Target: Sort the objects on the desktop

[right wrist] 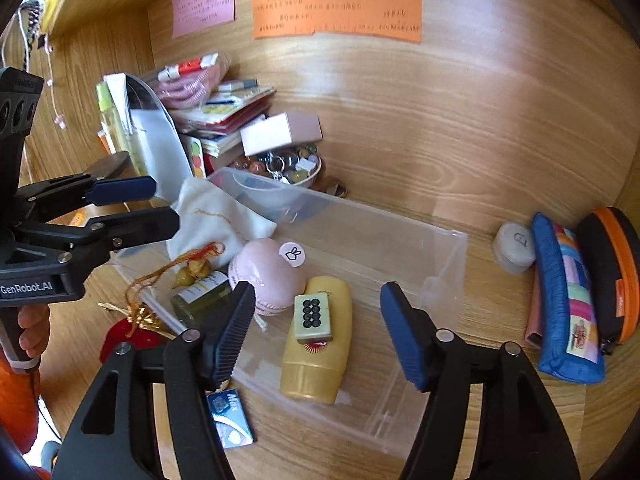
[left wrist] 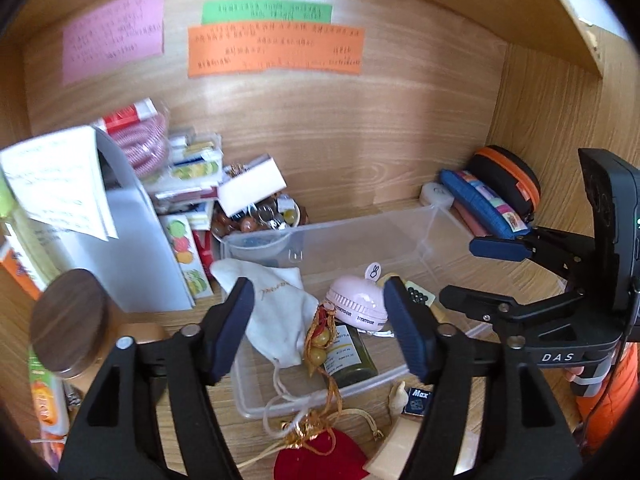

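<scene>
Both grippers empty, jaws spread wide. Right gripper hovers over near part of clear plastic bin, mahjong tile between its fingers' line, lying on top of yellow tube. Left gripper over bin's left end, above gourd charm and green bottle. Outside bin on near desk: red pouch, small Max box. In bin: tube with tile, pink mini fan just left of tube, bottle, charm, white cloth bag at far left draping over the rim. Far left behind bin: bowl of beads. Right of bin: white round case, blue pencil case, black-orange zip case
</scene>
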### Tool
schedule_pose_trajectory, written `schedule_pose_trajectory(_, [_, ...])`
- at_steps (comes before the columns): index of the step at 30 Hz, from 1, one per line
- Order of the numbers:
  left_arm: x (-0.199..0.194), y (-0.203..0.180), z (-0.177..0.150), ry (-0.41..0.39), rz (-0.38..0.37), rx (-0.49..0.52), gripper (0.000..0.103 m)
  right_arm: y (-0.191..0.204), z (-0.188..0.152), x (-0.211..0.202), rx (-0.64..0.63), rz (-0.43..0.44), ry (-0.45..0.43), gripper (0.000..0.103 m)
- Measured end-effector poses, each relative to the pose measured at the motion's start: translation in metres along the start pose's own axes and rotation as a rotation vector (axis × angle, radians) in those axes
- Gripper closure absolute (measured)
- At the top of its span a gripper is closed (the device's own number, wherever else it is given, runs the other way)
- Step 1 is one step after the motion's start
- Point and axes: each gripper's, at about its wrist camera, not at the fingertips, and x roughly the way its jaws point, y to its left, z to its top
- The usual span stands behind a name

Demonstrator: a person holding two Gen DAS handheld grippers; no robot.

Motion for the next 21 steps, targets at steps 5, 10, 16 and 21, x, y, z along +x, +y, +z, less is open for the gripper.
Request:
schedule_pose_trajectory(5, [-0.024,-0.005,-0.002,-0.035,0.024,0.008,0.026,0.006,-0.005,-0.02,-0.004,-0.007,-0.026,0.035])
schedule_pose_trajectory(10, [-0.041,-0.008,-0.012,-0.043,0.04,0.006,0.013,0.011,-0.014,-0.041,-0.002,-0.017,-0.059,0.026])
schedule_pose_trajectory(16, [-0.06,-0.007,-0.031,-0.046,0.051,-0.006,0.01,0.018,-0.031,-0.061,0.005,-0.015,-0.076,0.026])
schedule_pose_trajectory(21, [-0.067,-0.004,-0.05,-0.025,0.05,-0.025,0.009,0.029,-0.049,-0.069,0.007,-0.007,-0.071,0.026])
